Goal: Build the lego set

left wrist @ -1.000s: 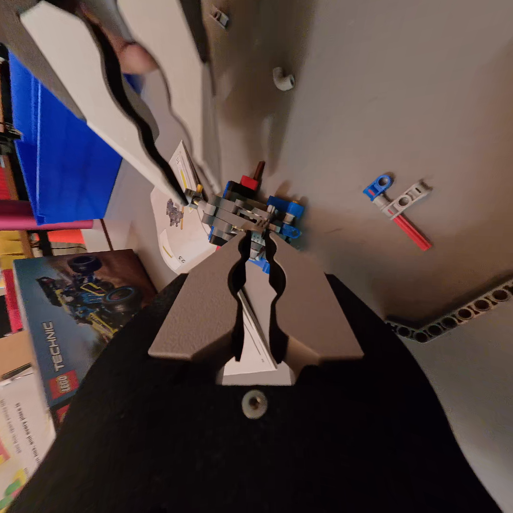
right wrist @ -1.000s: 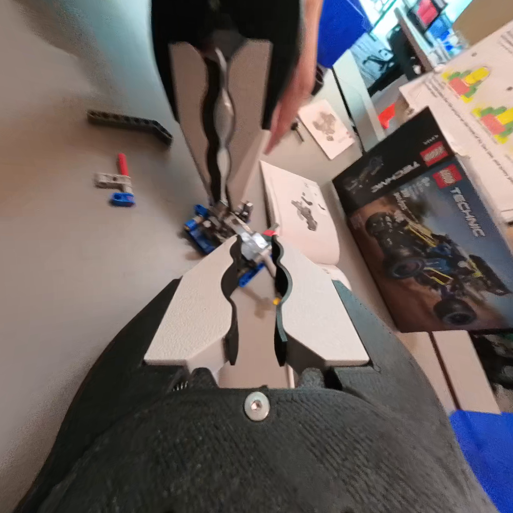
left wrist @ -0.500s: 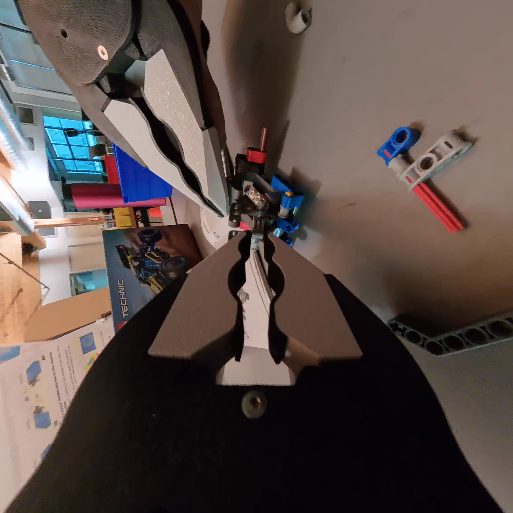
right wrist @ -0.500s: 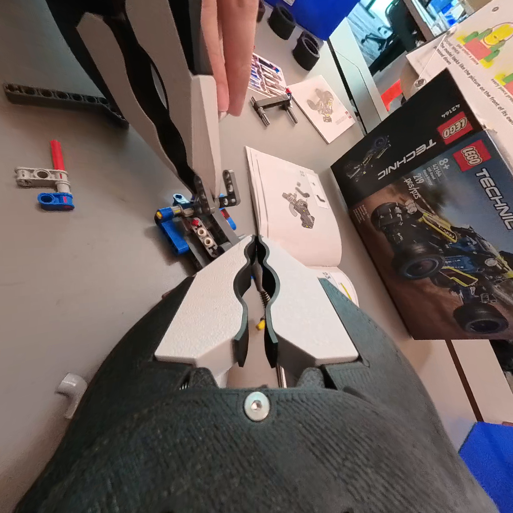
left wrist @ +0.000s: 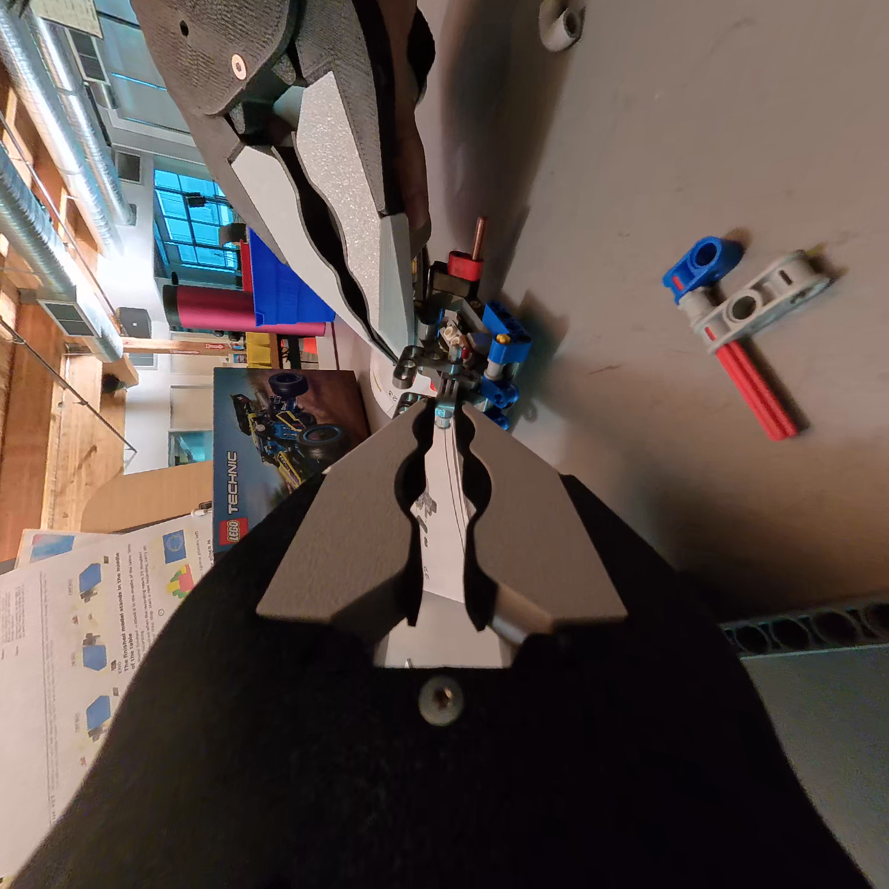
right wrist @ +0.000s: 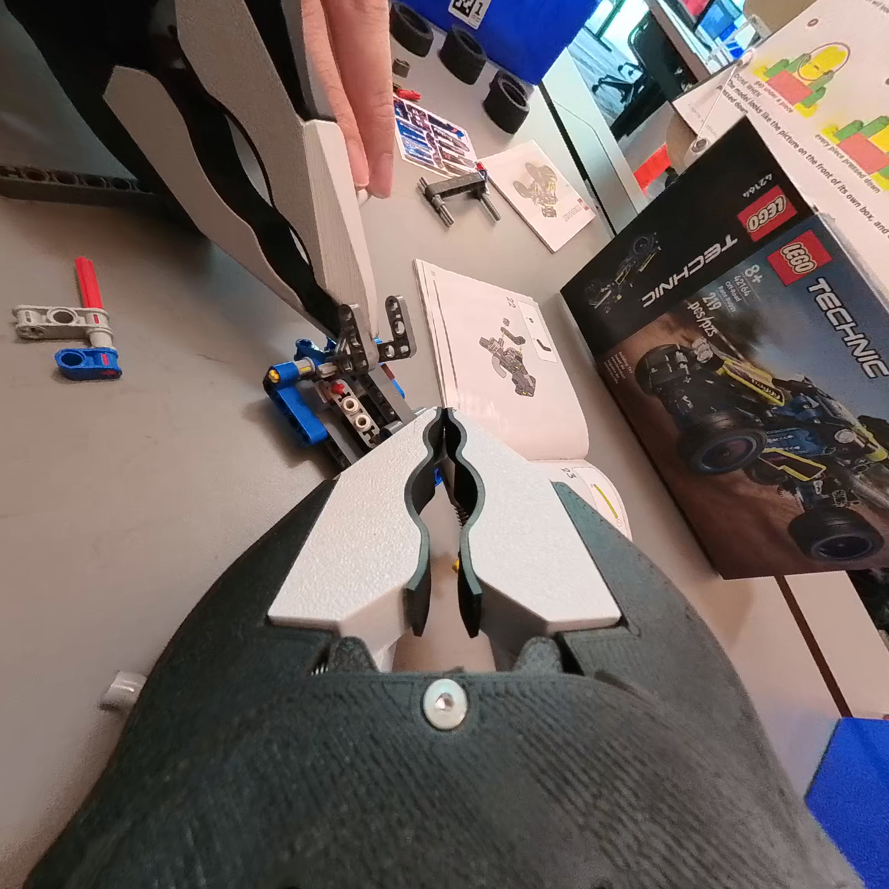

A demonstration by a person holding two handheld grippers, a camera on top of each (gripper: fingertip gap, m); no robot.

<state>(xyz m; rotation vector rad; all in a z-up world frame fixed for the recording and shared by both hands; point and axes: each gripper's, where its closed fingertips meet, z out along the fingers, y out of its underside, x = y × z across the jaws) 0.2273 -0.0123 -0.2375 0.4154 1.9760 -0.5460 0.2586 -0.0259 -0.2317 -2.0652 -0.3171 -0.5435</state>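
Both sets of jaws meet over a small half-built toy model [right wrist: 308, 409] of blue, grey and black plastic beams. It sits on the grey tabletop [right wrist: 144, 481], just beside an open instruction booklet [right wrist: 505, 361].

The left gripper [left wrist: 445, 413] has its jaws nearly shut, pinching a small grey stub that sticks out of the model's end, where a dark L-shaped beam stands up. The right gripper [right wrist: 445, 423] has its jaw tips pressed together, right against the opposite end of the model. I cannot tell whether they pinch anything thin.

The model looks light and stiff, but it is only pressed together, so I'd expect a twist or a hard squeeze to pop pins loose. The long beams of the frame look like sounder places to take hold than the thin upright beam or the small stubs, and the smooth plastic may slip.

There are 2 containers. A printed cardboard box [right wrist: 745, 409] lies to the right of the booklet, and I cannot see inside it. A blue bin [right wrist: 519, 29] stands at the far edge with its contents hidden, and 3 black tyres [right wrist: 462, 48] sit just in front of it.

Well apart on the left lies a red rod with grey and blue connectors [right wrist: 72, 332].
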